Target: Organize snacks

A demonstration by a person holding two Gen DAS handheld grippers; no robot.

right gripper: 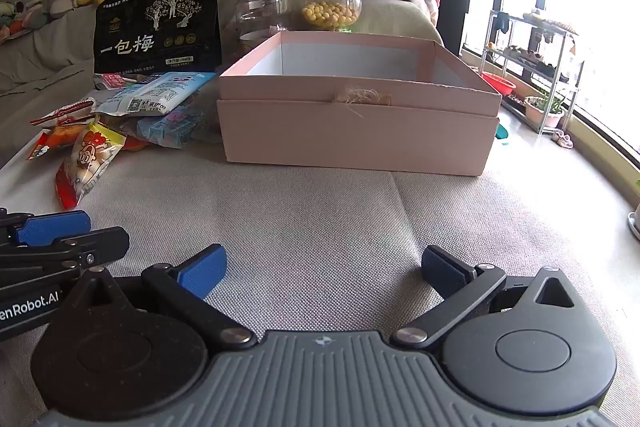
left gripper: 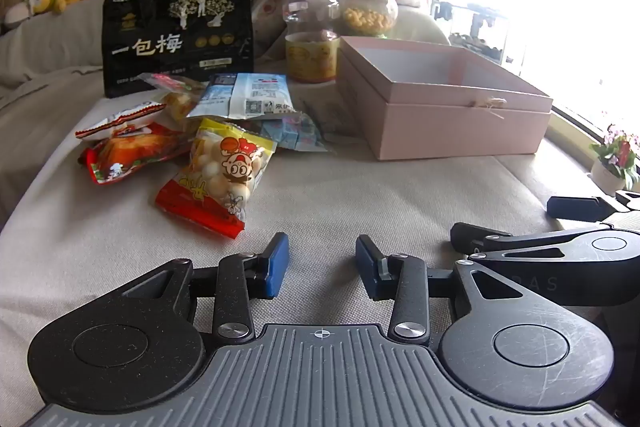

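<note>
Seemingly snack packets (left gripper: pixel 216 163) beyond left hand-held gripper (left gripper: pixel 322 263).

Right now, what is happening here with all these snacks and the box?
A person is about to sort snacks using two hand-held tongs, and nothing is picked up yet. The left tongs are partly open and empty, aimed toward the yellow and red bag of round snacks at the front of the snack pile. The right tongs are wide open and empty, facing the pink box. The part of the box's inside that shows looks empty. Two jars and a black bag stand behind.
</note>
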